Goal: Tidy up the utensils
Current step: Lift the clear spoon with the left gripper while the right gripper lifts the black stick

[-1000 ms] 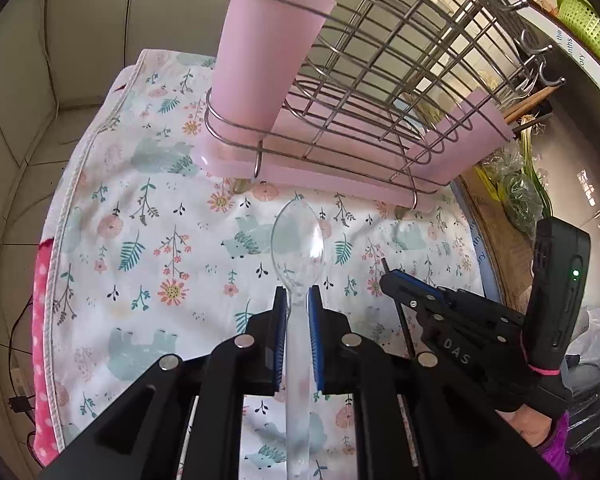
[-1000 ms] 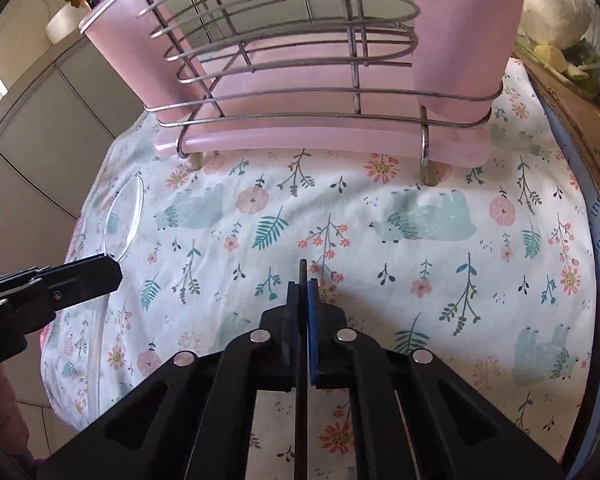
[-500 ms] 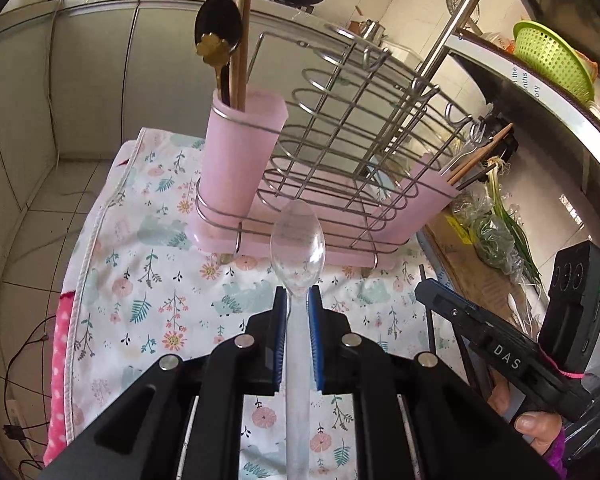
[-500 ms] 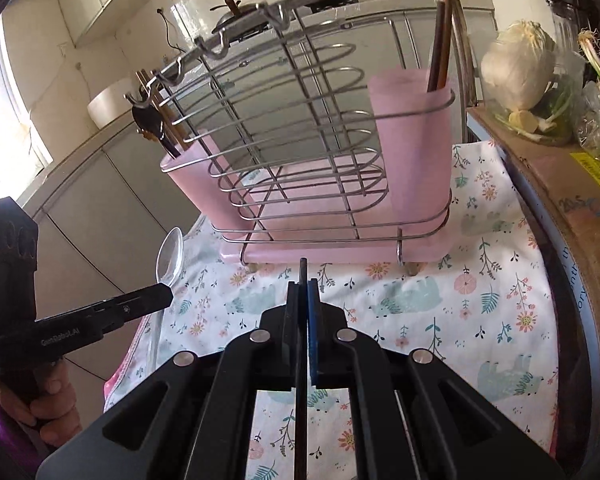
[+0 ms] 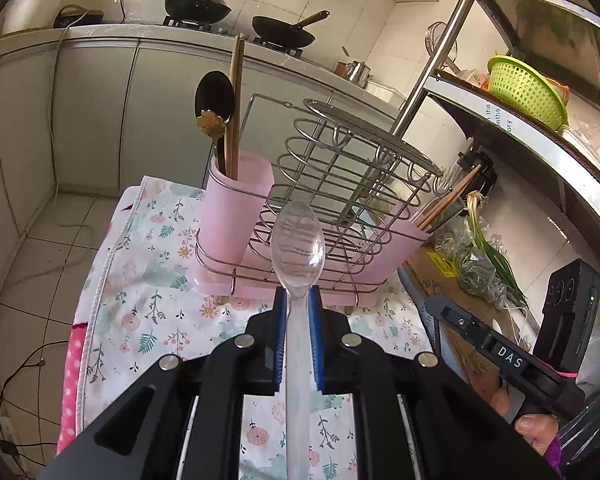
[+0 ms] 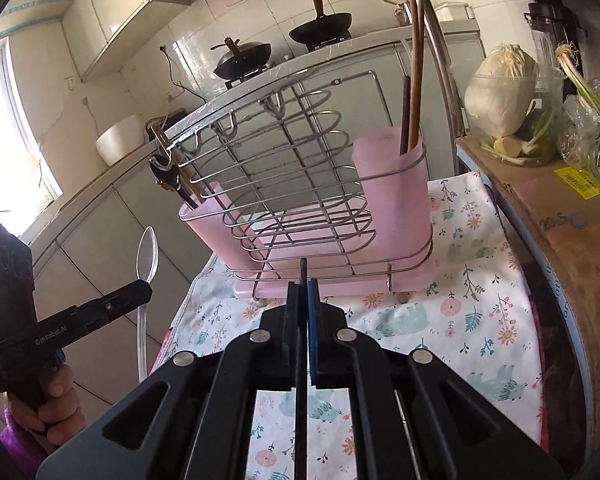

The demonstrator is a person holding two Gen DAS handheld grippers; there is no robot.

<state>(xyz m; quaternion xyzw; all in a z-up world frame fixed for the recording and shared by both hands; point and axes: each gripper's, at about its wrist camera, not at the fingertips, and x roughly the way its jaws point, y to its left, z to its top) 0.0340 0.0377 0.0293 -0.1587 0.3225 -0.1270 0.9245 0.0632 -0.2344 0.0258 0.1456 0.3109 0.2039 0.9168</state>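
My left gripper is shut on a clear plastic spoon, bowl pointing forward, held above the table in front of the wire rack. The rack has a pink cup on its left end with a black spoon and chopsticks in it, and a second pink cup on the right with chopsticks. My right gripper is shut on a thin dark stick, perhaps a chopstick, facing the rack. The left gripper with the spoon shows in the right wrist view.
A floral cloth covers the table. A cardboard box with greens and a cabbage stands at the right. A metal shelf holds a green basket. Woks sit on the far counter.
Both grippers have risen and tilted up, so the rack looks smaller and lower and the kitchen behind it shows. Each still holds its utensil.
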